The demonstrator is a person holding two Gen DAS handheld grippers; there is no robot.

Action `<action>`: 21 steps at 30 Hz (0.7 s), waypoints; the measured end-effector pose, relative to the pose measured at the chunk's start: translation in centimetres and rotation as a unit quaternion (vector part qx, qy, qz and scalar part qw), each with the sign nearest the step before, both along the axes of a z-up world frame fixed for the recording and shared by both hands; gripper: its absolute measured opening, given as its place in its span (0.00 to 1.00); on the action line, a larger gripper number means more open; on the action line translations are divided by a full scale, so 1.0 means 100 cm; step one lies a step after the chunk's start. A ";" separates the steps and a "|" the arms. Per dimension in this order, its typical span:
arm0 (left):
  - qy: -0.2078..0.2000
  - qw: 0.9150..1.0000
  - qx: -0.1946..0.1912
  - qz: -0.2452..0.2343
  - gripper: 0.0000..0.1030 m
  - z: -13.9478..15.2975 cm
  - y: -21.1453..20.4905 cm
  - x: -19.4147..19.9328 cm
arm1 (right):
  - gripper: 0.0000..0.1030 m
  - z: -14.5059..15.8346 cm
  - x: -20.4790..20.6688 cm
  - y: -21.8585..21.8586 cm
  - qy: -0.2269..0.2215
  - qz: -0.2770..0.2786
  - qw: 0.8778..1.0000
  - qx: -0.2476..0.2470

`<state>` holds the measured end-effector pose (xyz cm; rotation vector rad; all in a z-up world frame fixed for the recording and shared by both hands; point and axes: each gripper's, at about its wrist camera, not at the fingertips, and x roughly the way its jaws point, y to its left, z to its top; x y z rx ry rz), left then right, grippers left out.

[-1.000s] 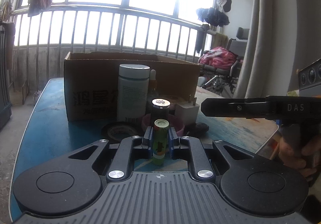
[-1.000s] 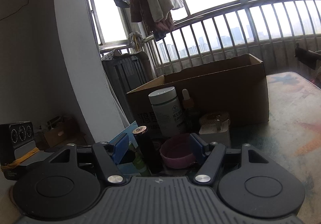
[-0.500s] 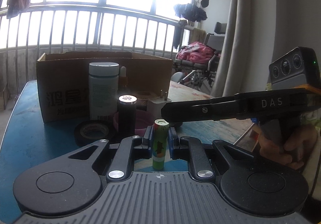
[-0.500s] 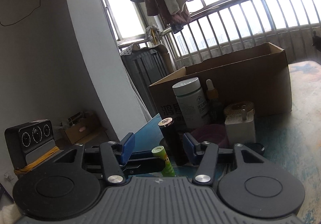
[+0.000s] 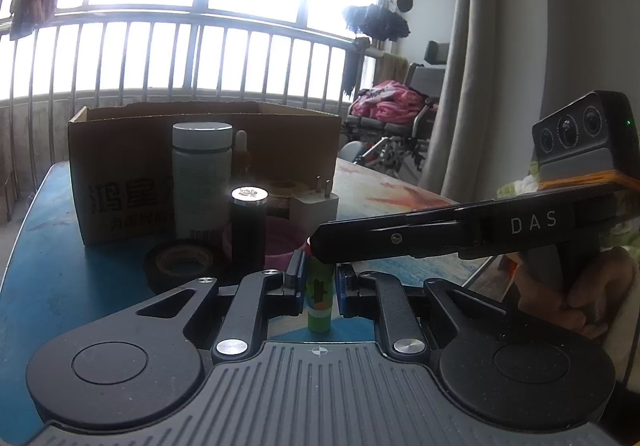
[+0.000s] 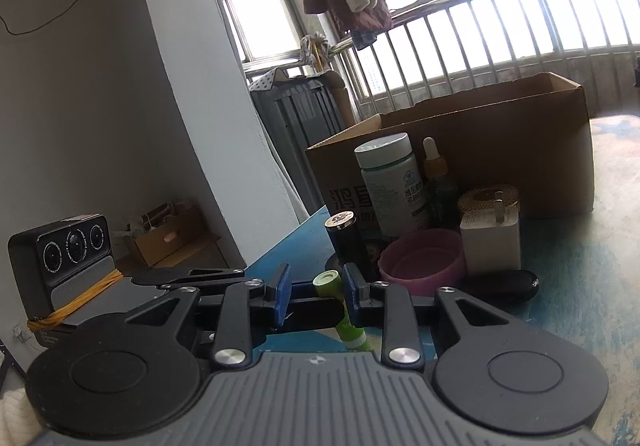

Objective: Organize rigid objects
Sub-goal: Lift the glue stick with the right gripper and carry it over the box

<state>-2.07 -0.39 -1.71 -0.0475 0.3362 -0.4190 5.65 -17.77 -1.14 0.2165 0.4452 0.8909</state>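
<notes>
My left gripper (image 5: 318,280) is shut on a small green tube (image 5: 319,298) and holds it upright above the blue table. My right gripper (image 6: 314,288) reaches in from the right, its jaws open around the top of the same green tube (image 6: 330,282), whose cap lies against the right pad. In the left wrist view the right gripper's fingers (image 5: 360,244) cover the tube's cap. Behind stand a black cylinder (image 5: 248,230), a white bottle (image 5: 202,178), a dropper bottle (image 6: 436,182), a white plug adapter (image 6: 490,242) and a pink bowl (image 6: 420,262).
An open cardboard box (image 5: 132,158) stands at the back of the table. A roll of black tape (image 5: 180,266) lies at front left. A black oval object (image 6: 500,286) lies by the bowl. A railing and windows are behind.
My right gripper has moved in to the green tube and its jaws have narrowed around the cap. My left gripper has kept hold of the tube and swung slightly.
</notes>
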 end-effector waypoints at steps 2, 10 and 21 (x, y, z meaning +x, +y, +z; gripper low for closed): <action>0.001 1.000 0.001 0.001 0.14 0.000 0.000 0.000 | 0.29 0.000 0.000 0.001 0.000 0.002 1.000 -0.001; 0.006 1.000 0.010 -0.005 0.14 -0.001 -0.003 0.000 | 0.30 -0.004 0.007 0.004 0.018 0.000 1.000 -0.007; 0.024 0.999 0.026 0.002 0.14 -0.008 -0.016 0.015 | 0.16 -0.012 0.011 0.004 0.027 -0.014 0.999 -0.026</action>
